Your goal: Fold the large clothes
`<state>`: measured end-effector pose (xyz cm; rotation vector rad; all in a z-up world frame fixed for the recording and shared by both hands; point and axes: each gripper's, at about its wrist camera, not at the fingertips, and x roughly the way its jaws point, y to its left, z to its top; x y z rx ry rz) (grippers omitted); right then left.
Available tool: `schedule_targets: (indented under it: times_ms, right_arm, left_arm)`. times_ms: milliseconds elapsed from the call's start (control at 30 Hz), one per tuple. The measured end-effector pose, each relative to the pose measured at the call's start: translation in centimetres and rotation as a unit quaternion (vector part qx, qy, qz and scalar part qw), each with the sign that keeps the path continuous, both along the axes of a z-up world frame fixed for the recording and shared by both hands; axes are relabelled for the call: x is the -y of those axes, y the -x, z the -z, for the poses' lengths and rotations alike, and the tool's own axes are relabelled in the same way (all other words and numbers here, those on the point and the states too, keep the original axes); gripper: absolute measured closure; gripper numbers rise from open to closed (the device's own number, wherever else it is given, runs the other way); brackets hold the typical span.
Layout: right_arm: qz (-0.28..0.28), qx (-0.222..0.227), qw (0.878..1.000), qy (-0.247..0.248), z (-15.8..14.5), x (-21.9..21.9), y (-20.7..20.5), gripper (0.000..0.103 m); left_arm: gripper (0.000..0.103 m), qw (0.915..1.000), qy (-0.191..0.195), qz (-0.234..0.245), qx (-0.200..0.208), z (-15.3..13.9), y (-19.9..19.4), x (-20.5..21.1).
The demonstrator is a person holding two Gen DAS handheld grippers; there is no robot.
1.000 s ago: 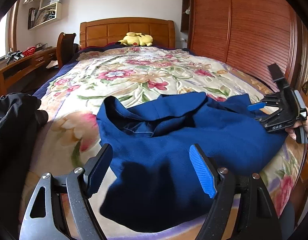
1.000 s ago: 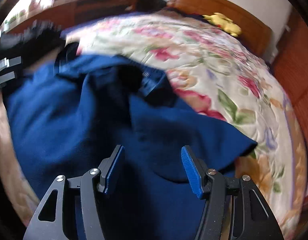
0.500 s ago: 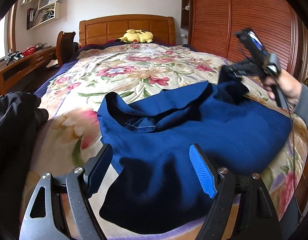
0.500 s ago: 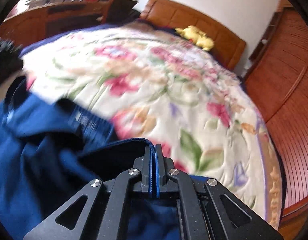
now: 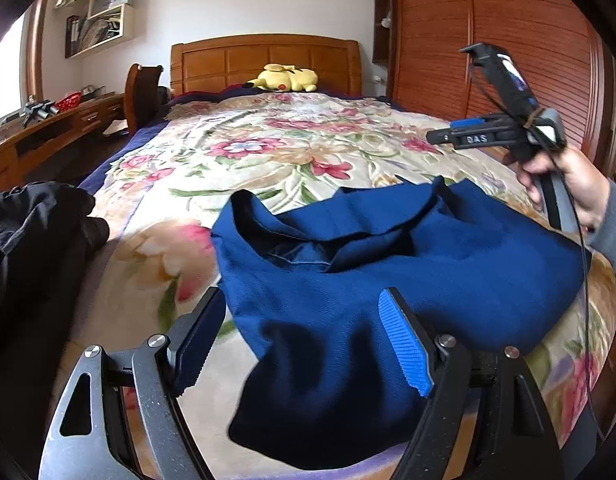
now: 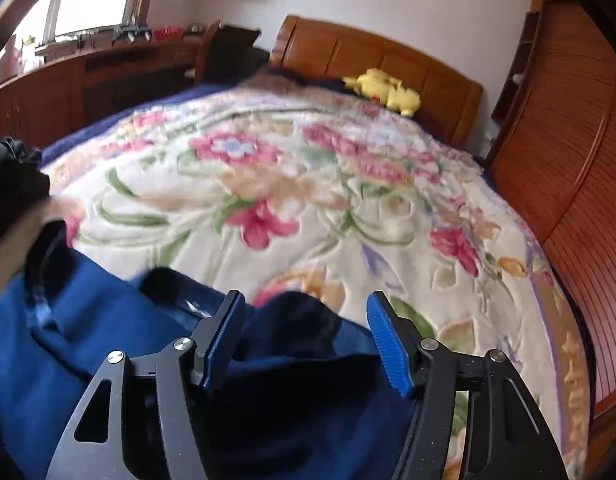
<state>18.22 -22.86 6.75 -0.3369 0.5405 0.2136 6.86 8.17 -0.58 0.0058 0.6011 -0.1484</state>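
Note:
A large dark blue garment lies rumpled on the floral bedspread, its collar opening at the upper left. My left gripper is open and empty, hovering just above the garment's near edge. My right gripper is open and empty, above the garment's far right part. In the left wrist view the right gripper is held up in the air over the garment's right side.
A black garment is piled at the bed's left edge. A yellow plush toy rests by the wooden headboard. A wooden wardrobe runs along the right. A desk and chair stand to the left.
My right gripper was shut on the garment's right part half a second ago; it has let go, opened and risen. The cloth has dropped onto the garment. My left gripper stayed open in place.

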Motion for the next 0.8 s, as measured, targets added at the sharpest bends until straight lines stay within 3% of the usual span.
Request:
schedule_targets:
  times_ms: [233, 400, 500, 533, 600, 667, 767, 800]
  right_arm:
    - [-0.151, -0.054, 0.987, 0.002, 1.7, -6.6, 5.1, 0.038]
    - [-0.197, -0.09, 0.976, 0.023, 4.3, -10.1, 5.0, 0.038]
    - [-0.209, -0.121, 0.968, 0.068, 5.9, -11.8, 4.5, 0.04]
    - [-0.21, -0.128, 0.966, 0.083, 6.5, -12.1, 4.2, 0.045]
    - [-0.212, -0.128, 0.963, 0.103, 6.9, -12.4, 3.7, 0.077]
    - [-0.203, -0.124, 0.965, 0.109, 6.8, -12.5, 2.4, 0.101]
    - [-0.169, -0.089, 0.975, 0.11, 5.5, -13.4, 0.8, 0.102]
    - [-0.134, -0.062, 0.983, 0.106, 4.9, -13.2, -0.1, 0.102]
  left_arm:
    - [0.023, 0.9998, -0.014, -0.008, -0.006, 0.2, 0.0, -1.0]
    - [0.023, 0.9992, -0.02, -0.024, -0.027, 1.1, -0.3, -2.0]
    - [0.023, 0.9989, -0.017, -0.028, -0.033, 1.3, -0.2, -2.6]
    - [0.023, 0.9989, -0.015, -0.028, -0.033, 1.3, -0.1, -2.8]
    - [0.023, 0.9991, -0.011, -0.028, -0.031, 1.2, 0.0, -3.0]
    - [0.023, 0.9991, -0.011, -0.028, -0.03, 1.0, 0.0, -3.0]
    - [0.023, 0.9992, -0.01, -0.026, -0.03, 1.0, -0.1, -3.0]
    - [0.023, 0.9992, -0.01, -0.025, -0.03, 1.0, -0.2, -2.9]
